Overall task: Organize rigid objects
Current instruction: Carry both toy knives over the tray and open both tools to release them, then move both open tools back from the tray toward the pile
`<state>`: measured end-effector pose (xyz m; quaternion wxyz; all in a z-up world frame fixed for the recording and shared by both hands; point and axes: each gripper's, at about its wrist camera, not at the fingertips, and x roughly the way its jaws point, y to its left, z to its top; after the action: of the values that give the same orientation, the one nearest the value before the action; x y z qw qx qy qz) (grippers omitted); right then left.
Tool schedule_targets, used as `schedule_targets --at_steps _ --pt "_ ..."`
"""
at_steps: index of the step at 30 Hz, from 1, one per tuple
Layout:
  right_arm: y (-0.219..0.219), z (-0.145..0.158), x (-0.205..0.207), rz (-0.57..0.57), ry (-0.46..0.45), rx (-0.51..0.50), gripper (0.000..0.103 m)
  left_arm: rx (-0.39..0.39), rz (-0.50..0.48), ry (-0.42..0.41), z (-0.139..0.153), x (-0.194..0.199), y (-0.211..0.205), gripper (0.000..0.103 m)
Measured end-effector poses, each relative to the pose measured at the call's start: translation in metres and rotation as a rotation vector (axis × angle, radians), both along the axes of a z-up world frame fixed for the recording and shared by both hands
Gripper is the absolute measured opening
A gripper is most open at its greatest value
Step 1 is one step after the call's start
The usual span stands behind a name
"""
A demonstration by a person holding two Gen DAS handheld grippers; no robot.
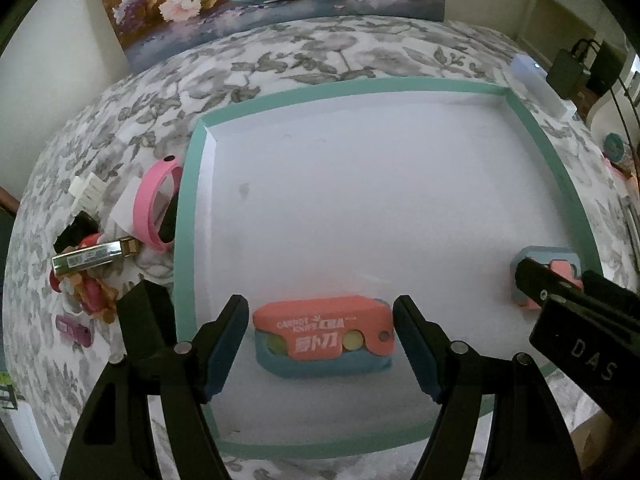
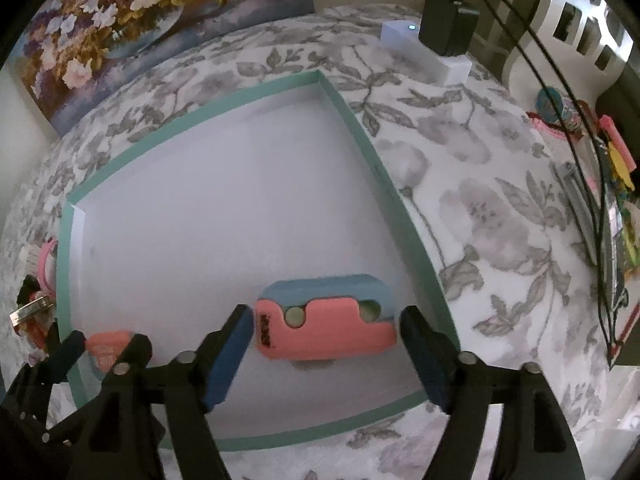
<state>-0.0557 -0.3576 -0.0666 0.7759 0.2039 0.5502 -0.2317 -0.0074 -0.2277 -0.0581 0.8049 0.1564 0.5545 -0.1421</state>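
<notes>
Both toys lie in the tray (image 1: 188, 200) — each hand-held gripper is open, holding nothing. The left hand-held gripper (image 1: 320, 336) straddles the carrot knife toy (image 1: 324, 332); the right hand-held gripper (image 2: 326, 332) straddles its pink-and-blue toy (image 2: 328, 320). Lift straight up toward 12 o'clock — don't bump them.

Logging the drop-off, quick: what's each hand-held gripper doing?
Left hand-held gripper: open, straddling a carrot knife toy.
Right hand-held gripper: open around the second toy.

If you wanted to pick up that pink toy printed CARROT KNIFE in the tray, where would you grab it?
Judging by its pose, grip the carrot knife toy across its two short ends, coming straight down from above. It lies flat on the tray floor, long side across the view, and the left gripper already straddles those ends with open jaws.
</notes>
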Motion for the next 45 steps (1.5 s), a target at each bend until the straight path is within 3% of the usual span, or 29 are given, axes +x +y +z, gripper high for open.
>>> schedule_targets --at_steps 5,8,11,13,22,28,34,39,45 --pt "-0.001 0.003 0.0 -0.008 -0.011 -0.023 0.1 0.005 0.01 -0.004 0.001 0.002 0.003 0.08" --pt "-0.001 0.005 0.0 -0.004 -0.021 -0.028 0.103 0.003 0.027 -0.02 0.004 0.004 0.007 0.08" --pt "-0.001 0.01 -0.001 -0.003 -0.035 -0.049 0.103 0.005 0.046 -0.029 0.007 0.007 0.012 0.083" --pt "-0.001 0.012 -0.001 -0.009 -0.046 -0.045 0.103 0.005 0.068 -0.027 0.008 0.011 0.017 0.094" --pt "0.0 0.018 -0.002 -0.017 -0.067 -0.053 0.103 -0.042 0.135 -0.06 0.023 0.019 0.036 0.1" --pt "0.003 0.019 -0.001 -0.006 -0.066 -0.066 0.103 -0.045 0.23 -0.092 0.031 0.03 0.062 0.1" --pt "0.011 0.015 0.002 0.025 -0.074 -0.019 0.103 0.002 0.323 -0.099 0.034 0.043 0.096 0.1" --pt "0.027 0.014 0.007 0.075 -0.074 -0.005 0.103 -0.048 0.398 -0.074 0.04 0.05 0.126 0.1" --pt "0.05 0.026 0.011 0.115 -0.133 0.067 0.103 -0.097 0.459 -0.105 0.06 0.057 0.161 0.1"
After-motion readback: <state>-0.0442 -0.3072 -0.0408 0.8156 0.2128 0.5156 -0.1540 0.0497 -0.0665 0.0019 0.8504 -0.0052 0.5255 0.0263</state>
